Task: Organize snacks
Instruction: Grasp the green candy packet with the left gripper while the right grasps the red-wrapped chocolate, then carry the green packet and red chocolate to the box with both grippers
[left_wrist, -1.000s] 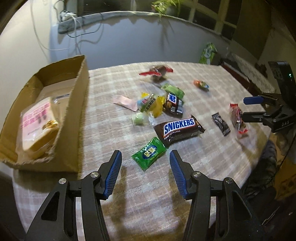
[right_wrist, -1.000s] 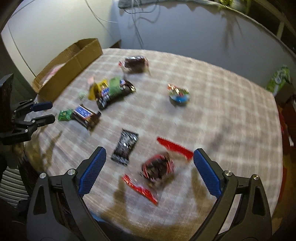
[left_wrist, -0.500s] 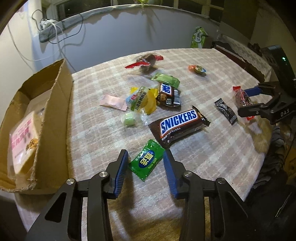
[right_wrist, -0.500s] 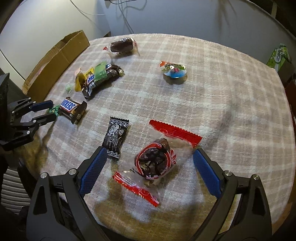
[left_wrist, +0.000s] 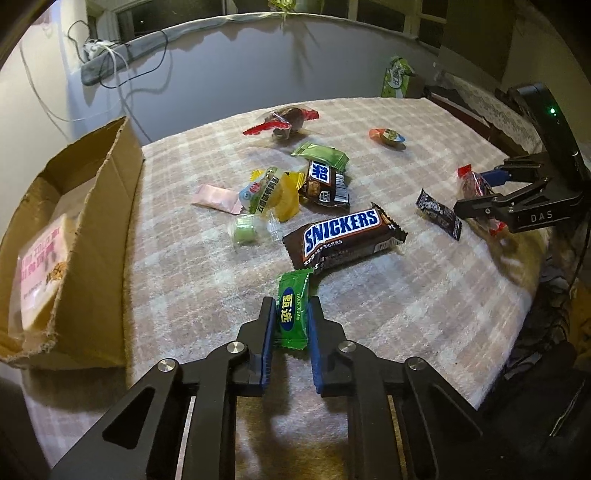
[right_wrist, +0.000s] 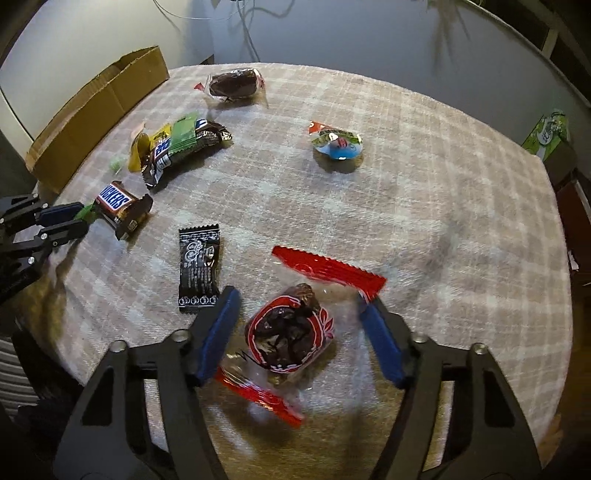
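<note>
My left gripper (left_wrist: 291, 301) has a small green candy packet (left_wrist: 291, 314) on edge between its blue pads, and the jaws are closing on it. My right gripper (right_wrist: 299, 306) straddles a clear packet with red ends (right_wrist: 291, 336) holding a dark fruit. Its jaws are closing, with gaps still showing beside the fruit. In the left wrist view the right gripper (left_wrist: 474, 190) sits at the table's right edge. The right wrist view shows the left gripper (right_wrist: 82, 219) at the far left, beside the Snickers bar (right_wrist: 118, 201).
An open cardboard box (left_wrist: 92, 221) with a pink-labelled bag stands on the left of the checked tablecloth (left_wrist: 406, 314). A Snickers bar (left_wrist: 343, 236), a black sachet (right_wrist: 199, 269), a heap of mixed sweets (left_wrist: 288, 184), a second red packet (left_wrist: 284, 122) and a jelly cup (right_wrist: 338, 142) lie about.
The left jaws narrowed around the green packet, which now stands on edge between the pads. The right gripper came lower over the red packet and its jaws drew in.
</note>
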